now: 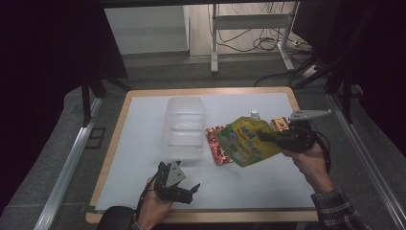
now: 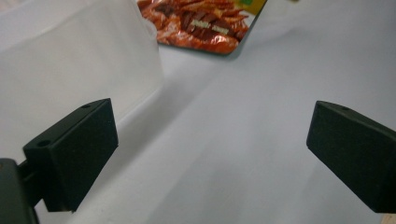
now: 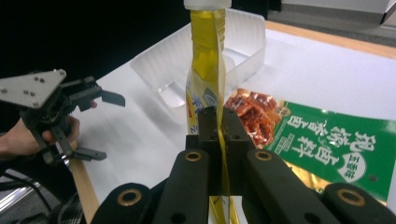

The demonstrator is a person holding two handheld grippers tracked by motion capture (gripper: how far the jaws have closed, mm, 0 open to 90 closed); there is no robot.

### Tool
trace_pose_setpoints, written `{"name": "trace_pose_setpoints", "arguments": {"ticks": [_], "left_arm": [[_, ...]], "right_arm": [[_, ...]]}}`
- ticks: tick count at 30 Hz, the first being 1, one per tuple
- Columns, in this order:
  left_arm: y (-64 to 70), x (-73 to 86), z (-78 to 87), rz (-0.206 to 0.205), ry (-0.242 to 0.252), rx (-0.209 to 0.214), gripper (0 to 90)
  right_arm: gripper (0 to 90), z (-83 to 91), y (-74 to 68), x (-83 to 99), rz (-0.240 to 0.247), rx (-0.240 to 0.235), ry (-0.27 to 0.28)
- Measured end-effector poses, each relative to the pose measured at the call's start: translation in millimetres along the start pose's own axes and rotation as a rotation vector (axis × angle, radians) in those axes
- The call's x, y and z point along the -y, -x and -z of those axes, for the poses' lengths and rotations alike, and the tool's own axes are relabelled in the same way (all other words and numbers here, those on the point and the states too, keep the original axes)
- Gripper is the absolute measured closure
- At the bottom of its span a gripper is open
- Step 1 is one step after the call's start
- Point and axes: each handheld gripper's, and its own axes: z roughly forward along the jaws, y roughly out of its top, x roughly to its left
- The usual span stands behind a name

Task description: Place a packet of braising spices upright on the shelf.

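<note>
Right hand-held gripper (image 1: 268,136) clamped on yellow pouch (image 1: 246,141) edge, lifted at 3 o'clock of tray (image 1: 184,125), likely for binning; left hand-held gripper (image 1: 191,190) wide, idle at 6 o'clock.

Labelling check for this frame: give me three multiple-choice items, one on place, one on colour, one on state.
1. Where is the clear plastic tray?
A. left of the snack packets
B. at the table's right edge
C. on the floor

2. What colour is the pouch in the right tongs?
A. blue
B. yellow-green
C. black

3. How are the left tongs?
A. shut on the tray
B. holding a packet
C. open, empty

Key: 1 A, the tray sits left of the red packet. 2 B, high view shows it. 3 C, wide gap in the left gripper view.
</note>
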Motion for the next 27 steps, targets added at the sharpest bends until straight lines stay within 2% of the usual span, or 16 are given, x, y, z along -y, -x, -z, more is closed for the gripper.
{"name": "trace_pose_setpoints", "arguments": {"ticks": [4, 12, 13, 19, 23, 27], "left_arm": [[0.8, -0.3, 1.1, -0.004, -0.006, 0.003, 0.8], [3.7, 2.2, 5.5, -0.004, 0.018, 0.021, 0.1], [3.6, 2.7, 7.4, -0.015, 0.021, 0.023, 0.1], [3.5, 4.2, 8.7, -0.012, 0.029, 0.039, 0.1], [3.4, 4.1, 10.1, -0.033, 0.021, 0.027, 0.2], [2.4, 4.8, 9.9, -0.026, 0.031, 0.025, 0.3]], "right_arm": [[88.8, -3.5, 2.9, -5.9, 0.000, -0.004, 0.011], [88.9, -17.6, 8.6, -26.6, 0.024, -0.001, 0.005], [88.9, -19.5, 9.8, -29.0, 0.025, -0.001, 0.006], [88.9, -31.3, 17.3, -41.7, 0.020, 0.008, 0.002], [88.9, -37.0, 21.6, -47.7, 0.019, 0.010, 0.000], [88.9, -43.1, 26.2, -55.5, 0.031, 0.010, 0.001]]}}
